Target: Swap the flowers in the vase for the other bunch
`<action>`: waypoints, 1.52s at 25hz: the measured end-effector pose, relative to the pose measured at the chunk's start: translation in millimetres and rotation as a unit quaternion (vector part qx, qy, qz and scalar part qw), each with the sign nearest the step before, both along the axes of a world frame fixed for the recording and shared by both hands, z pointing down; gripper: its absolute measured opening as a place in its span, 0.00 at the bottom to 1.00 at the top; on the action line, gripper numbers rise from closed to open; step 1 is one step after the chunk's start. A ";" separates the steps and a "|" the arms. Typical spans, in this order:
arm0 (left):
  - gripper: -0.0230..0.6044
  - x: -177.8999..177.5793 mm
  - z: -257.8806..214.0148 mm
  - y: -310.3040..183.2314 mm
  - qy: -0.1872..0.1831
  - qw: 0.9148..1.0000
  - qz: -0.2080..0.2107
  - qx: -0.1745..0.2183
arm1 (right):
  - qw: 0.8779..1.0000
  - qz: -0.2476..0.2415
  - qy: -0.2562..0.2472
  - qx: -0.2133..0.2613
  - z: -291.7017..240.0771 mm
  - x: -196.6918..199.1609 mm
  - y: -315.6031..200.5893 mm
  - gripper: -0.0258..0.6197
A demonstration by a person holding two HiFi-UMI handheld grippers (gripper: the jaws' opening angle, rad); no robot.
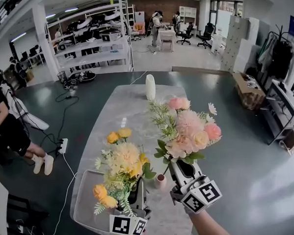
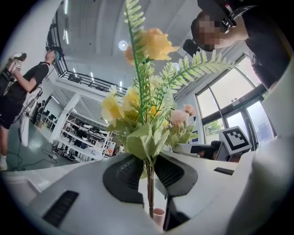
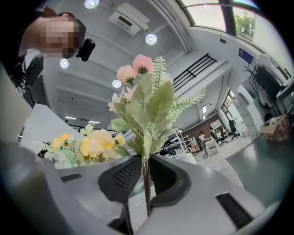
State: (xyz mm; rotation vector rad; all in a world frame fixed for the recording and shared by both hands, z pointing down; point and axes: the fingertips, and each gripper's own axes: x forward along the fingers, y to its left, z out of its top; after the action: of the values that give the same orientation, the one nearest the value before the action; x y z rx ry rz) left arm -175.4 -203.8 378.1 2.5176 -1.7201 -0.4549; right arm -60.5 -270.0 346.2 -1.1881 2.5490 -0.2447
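Observation:
My left gripper (image 1: 136, 194) is shut on the stems of the yellow and orange bunch (image 1: 121, 164), held upright over the near end of the marble table (image 1: 113, 121). To its right, my right gripper (image 1: 182, 169) is shut on the stems of the pink bunch (image 1: 188, 129), also upright. A small pink vase (image 1: 160, 180) stands on the table between the two grippers. In the left gripper view the yellow bunch's stem (image 2: 149, 183) runs between the dark pads (image 2: 125, 176), with the pink vase's (image 2: 158, 215) rim below. In the right gripper view the pink bunch's stem (image 3: 146, 183) is clamped and the yellow bunch (image 3: 92, 144) shows at left.
A tall white vase (image 1: 150, 86) stands at the table's far end. A pale flat tray (image 1: 87, 201) lies at the near left corner. On the floor at left are a power strip with cables (image 1: 63, 145) and a person (image 1: 5, 127). Shelving (image 1: 94, 43) stands behind.

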 end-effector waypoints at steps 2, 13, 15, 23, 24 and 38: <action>0.16 2.9 -6.2 -4.7 0.003 1.000 0.000 0.005 | 1.000 0.001 0.000 0.000 -1.7 3.6 -2.9 0.15; 0.16 23.9 -24.6 -28.9 0.015 0.999 0.022 0.030 | 1.000 0.009 0.004 -0.002 0.2 20.0 -15.6 0.14; 0.16 24.8 -22.5 -32.3 0.020 0.999 0.025 0.031 | 1.000 0.011 0.004 -0.003 3.2 22.0 -16.5 0.14; 0.16 30.8 -6.6 -45.3 0.019 0.999 0.027 0.027 | 1.000 0.014 -0.004 -0.013 18.7 29.8 -18.8 0.14; 0.16 33.0 -3.7 -47.1 0.017 0.999 0.027 0.024 | 1.000 0.013 -0.004 -0.014 20.9 31.4 -19.7 0.15; 0.16 40.8 35.7 -55.5 -0.002 1.000 0.023 -0.010 | 0.999 -0.004 -0.008 -0.035 53.1 31.3 -23.8 0.14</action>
State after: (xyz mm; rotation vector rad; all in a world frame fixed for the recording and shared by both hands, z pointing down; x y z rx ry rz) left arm -134.7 -259.3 413.8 2.5412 -1.6552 -0.4273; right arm -29.2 -293.8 399.3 -1.1972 2.5514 -0.3456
